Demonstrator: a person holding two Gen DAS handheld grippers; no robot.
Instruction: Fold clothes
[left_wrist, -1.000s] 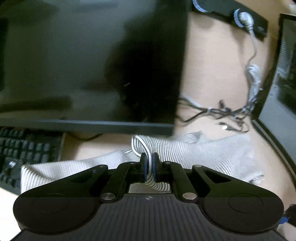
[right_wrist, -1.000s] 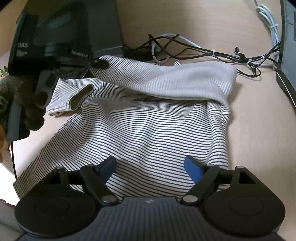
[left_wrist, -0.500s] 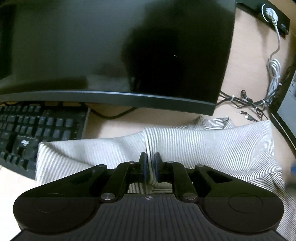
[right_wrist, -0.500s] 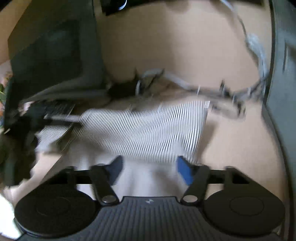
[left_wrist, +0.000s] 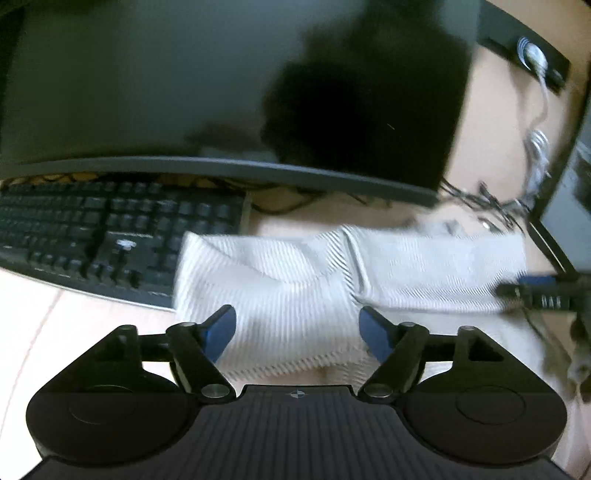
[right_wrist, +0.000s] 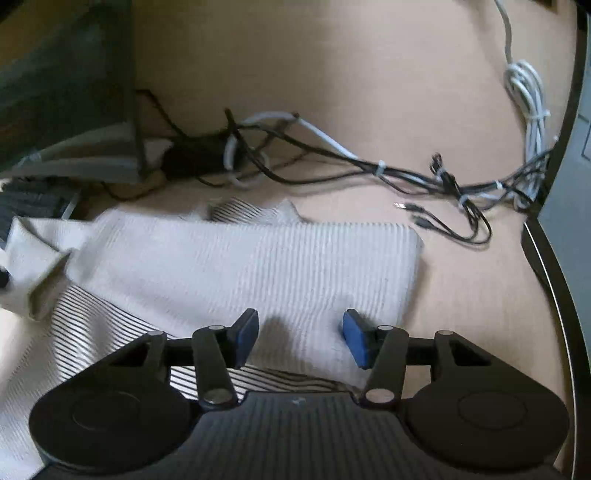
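— Over on the left side first: how does the left tool (left_wrist: 297, 326) sit?

— Low and level above the tabletop (left_wrist: 74, 332), pointing toward the monitor (left_wrist: 221, 92). Its blue pads (left_wrist: 219, 328) stand wide apart, released, with nothing between them.

— And the garment?

— The striped shirt (left_wrist: 295, 273) lies flat straight ahead of that tool and runs under the gap between its fingers. It is folded over itself, the doubled band stretching off to the right. The view is blurred, so the finer creases are hard to read.

— What lies to its left?

— A black keyboard (left_wrist: 92, 236), ahead and left of the tool; the shirt's left edge overlaps its near corner.

— Now the right tool (right_wrist: 299, 339).

— It is also held low and nearly level, aimed across the tabletop (right_wrist: 461, 295) at the tangle of cables (right_wrist: 332, 158). Its pads (right_wrist: 354, 341) are spread, gripping nothing, and hang just over the shirt (right_wrist: 240, 266).

— Where is the cloth relative to it?

— The folded-over panel lies directly ahead and to the left of it, its right edge just past the right finger. Darker stripes of the lower layer show beneath the tool's body.

— Further right?

— Bare tabletop, then a white coiled cord (right_wrist: 528, 88) far ahead on the right.
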